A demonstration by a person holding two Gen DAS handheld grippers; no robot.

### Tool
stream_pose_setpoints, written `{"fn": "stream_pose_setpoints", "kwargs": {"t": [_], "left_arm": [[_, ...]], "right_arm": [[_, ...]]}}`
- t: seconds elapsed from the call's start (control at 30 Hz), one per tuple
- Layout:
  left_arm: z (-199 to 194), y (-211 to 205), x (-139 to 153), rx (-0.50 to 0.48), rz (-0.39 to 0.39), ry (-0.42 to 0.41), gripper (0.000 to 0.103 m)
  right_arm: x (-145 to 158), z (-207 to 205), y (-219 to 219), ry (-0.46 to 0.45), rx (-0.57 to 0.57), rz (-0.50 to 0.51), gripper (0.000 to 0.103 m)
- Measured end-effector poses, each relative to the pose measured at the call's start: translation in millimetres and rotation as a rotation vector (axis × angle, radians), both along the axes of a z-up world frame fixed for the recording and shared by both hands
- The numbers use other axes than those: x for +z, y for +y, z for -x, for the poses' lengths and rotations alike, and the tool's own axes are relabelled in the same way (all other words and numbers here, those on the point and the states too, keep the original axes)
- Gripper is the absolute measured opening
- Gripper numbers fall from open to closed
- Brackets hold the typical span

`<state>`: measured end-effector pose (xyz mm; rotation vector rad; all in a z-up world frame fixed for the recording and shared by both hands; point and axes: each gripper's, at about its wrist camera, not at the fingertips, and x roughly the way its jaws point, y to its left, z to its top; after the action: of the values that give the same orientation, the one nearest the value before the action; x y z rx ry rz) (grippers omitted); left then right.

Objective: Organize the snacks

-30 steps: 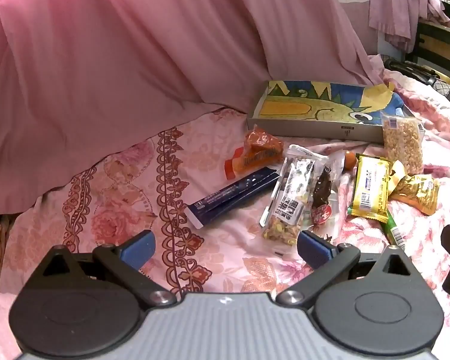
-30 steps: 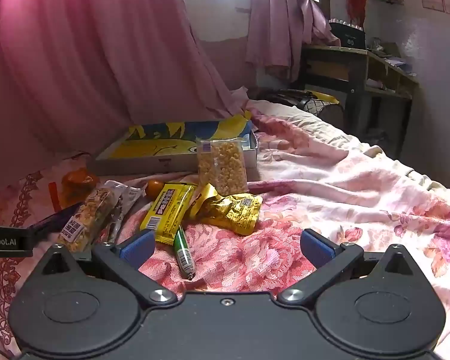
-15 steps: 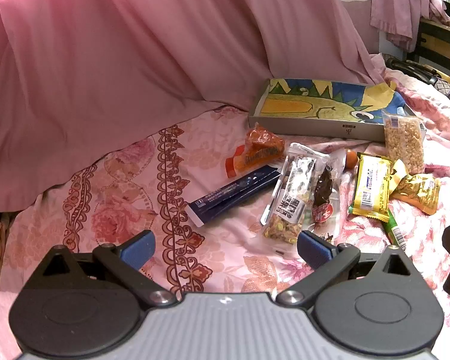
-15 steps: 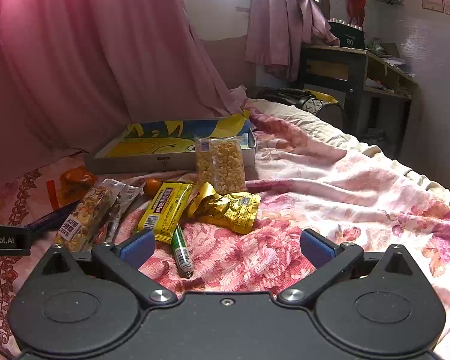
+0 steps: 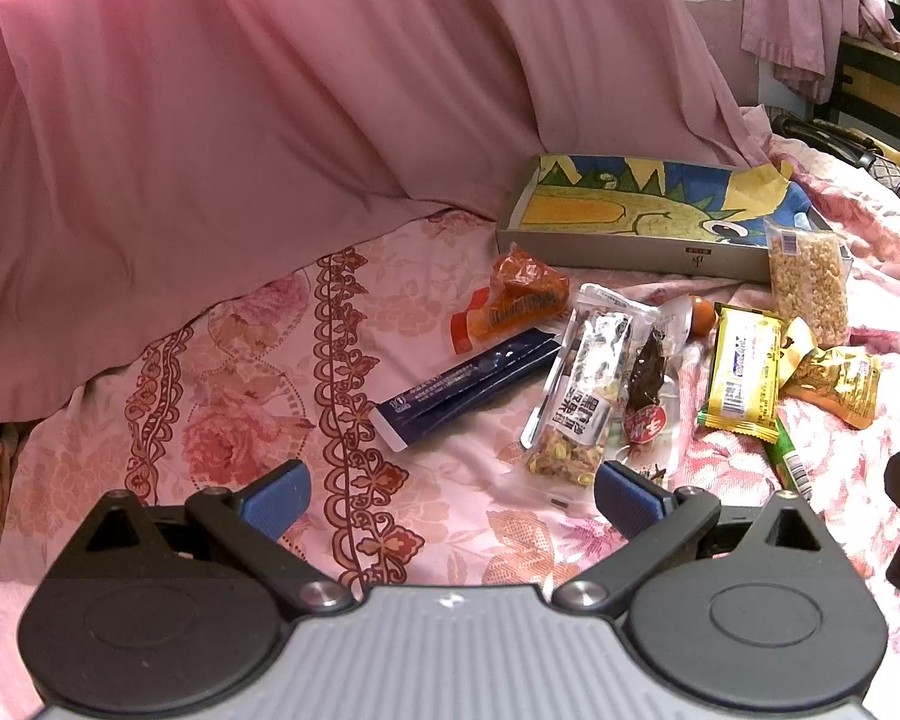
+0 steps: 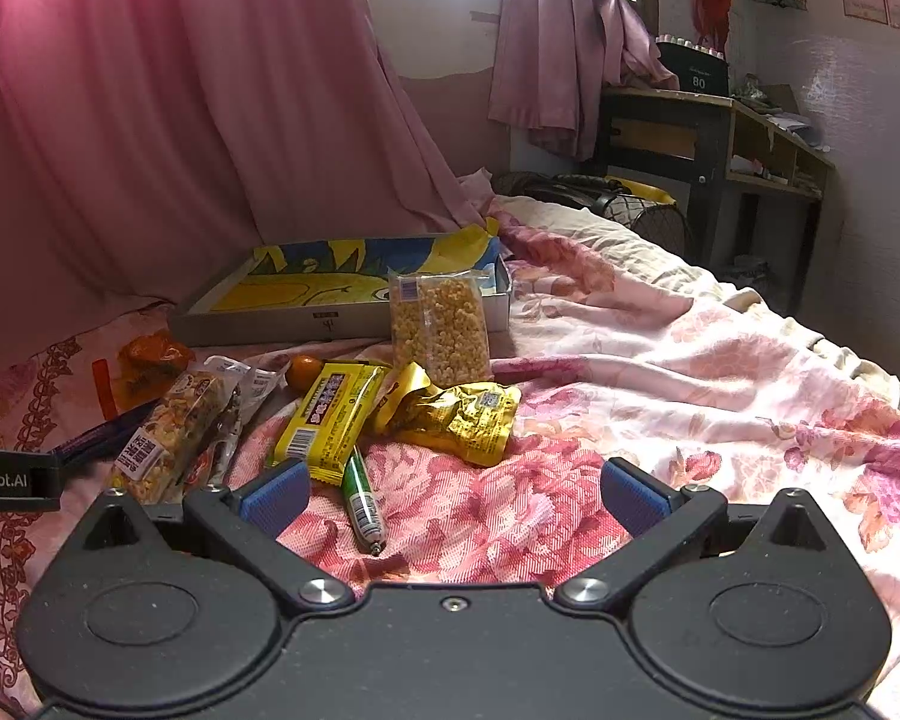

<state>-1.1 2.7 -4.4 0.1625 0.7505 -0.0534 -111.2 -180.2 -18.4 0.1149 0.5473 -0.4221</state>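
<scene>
Snacks, mostly crinkly foil and clear plastic packs, lie on the floral bedsheet [image 6: 660, 372] ahead of my fingers: one yellow bar [image 6: 327, 417], one gold pouch [image 6: 462, 420], one puffed-corn bag [image 6: 438, 324]. Left gripper [image 5: 450, 501] and right gripper [image 6: 453, 495] both spread wide, holding nothing.

Over the last second the left gripper [image 5: 452, 498] has drawn back slightly from the snacks, so the blue stick pack [image 5: 471, 378] sits a little higher in its view, while the right gripper [image 6: 453, 495] drifted slightly leftward.
</scene>
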Motion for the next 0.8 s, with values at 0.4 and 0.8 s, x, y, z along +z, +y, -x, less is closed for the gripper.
{"fn": "stream_pose_setpoints", "kwargs": {"t": [0.4, 0.8], "left_arm": [[-0.2, 0.0, -0.1, 0.0, 0.0, 0.003, 0.103], [0.1, 0.5, -2.9, 0.0, 0.0, 0.007, 0.103]], "right_arm": [[-2.3, 1.1, -2.2, 0.007, -0.003, -0.007, 0.102], [-3.1, -0.1, -1.9, 0.016, -0.004, -0.009, 0.103]]}}
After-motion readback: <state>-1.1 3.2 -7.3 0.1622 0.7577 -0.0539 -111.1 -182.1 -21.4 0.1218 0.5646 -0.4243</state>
